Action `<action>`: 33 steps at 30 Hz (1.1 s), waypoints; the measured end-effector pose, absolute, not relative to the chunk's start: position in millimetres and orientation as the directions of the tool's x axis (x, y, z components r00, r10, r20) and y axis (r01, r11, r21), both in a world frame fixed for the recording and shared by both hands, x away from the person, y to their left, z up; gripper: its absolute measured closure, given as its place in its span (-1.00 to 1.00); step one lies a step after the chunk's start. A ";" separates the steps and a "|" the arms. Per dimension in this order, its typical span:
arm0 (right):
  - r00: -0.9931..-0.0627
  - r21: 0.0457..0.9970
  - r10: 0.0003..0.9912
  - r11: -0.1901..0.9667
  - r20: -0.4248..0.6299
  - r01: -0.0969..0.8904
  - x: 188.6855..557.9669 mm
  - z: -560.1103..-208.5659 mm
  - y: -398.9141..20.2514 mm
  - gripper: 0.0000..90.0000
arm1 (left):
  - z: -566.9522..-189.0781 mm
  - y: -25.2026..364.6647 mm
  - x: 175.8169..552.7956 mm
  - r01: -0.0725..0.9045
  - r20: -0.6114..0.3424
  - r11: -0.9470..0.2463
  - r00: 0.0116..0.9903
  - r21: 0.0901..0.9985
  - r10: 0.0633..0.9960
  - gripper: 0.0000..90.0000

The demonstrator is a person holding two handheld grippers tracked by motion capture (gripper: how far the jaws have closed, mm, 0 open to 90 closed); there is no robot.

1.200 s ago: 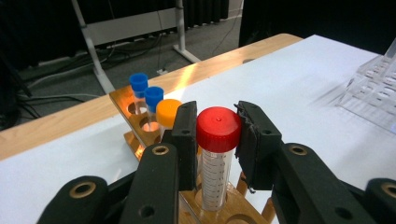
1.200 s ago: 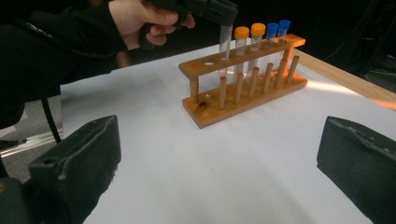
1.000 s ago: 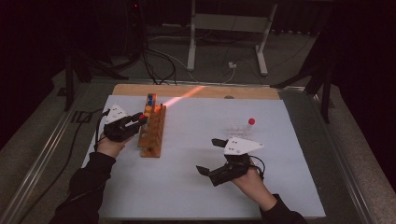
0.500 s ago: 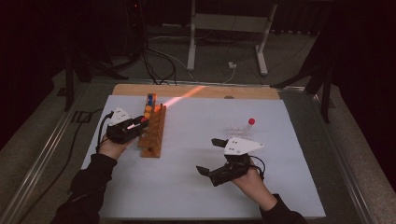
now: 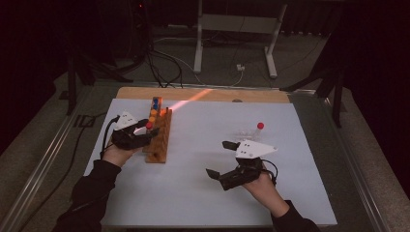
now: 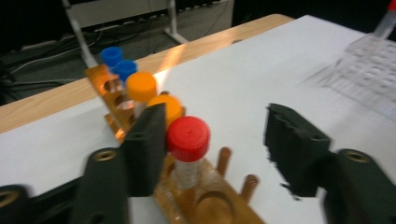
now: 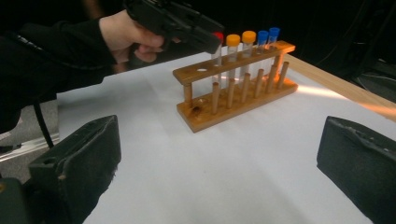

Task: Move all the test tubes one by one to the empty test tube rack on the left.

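Note:
A wooden tube rack stands at the left of the white table. It holds two blue-capped tubes, two orange-capped ones and a red-capped tube nearest my hand. My left gripper is at the rack with the red-capped tube between its jaws. The jaws have just been opening: one pad stands right beside the cap and the other is well off it. My right gripper hovers wide open over bare table, with nothing between its pads.
A clear plastic rack with one red-capped tube stands right of the middle, just beyond my right gripper. A wooden strip runs along the table's far edge. Cables and a metal stand lie on the floor beyond.
My left gripper's jaws have parted at the red-capped tube, which stays standing in the wooden rack. The right hand has kept still.

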State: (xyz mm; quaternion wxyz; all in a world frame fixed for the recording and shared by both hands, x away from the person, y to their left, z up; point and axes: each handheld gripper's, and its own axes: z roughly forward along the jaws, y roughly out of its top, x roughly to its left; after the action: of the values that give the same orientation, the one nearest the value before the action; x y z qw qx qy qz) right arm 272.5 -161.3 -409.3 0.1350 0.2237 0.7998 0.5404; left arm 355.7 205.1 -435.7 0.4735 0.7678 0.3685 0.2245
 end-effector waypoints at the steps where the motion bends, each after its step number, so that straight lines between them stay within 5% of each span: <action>1: -0.860 0.927 0.509 0.316 0.015 0.203 272.8 -408.1 -162.8 -1.00 | -434.3 204.2 354.3 0.351 -0.014 -0.273 0.635 0.896 0.772 -0.32; 5: -0.845 0.935 0.535 0.306 -0.013 0.179 275.4 -400.6 -173.2 -1.00 | -427.3 200.8 348.4 0.344 -0.033 -0.247 0.639 0.906 0.769 -0.63; 14: -0.771 0.944 0.634 0.286 -0.057 0.165 289.8 -385.8 -211.1 -1.00 | -411.2 194.7 332.4 0.293 -0.059 -0.207 0.694 0.933 0.718 -0.92; 33: -0.603 0.930 0.797 0.247 -0.034 0.274 330.5 -400.5 -281.2 -1.00 | -412.9 168.0 303.1 0.226 -0.059 -0.229 0.823 0.947 0.565 -0.97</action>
State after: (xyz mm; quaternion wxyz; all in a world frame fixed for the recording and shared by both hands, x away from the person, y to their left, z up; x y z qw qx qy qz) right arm 330.5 -281.2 -400.5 0.2630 0.3596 0.7444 0.4974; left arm 303.1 168.0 -412.9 0.5651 0.7694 0.2571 0.1502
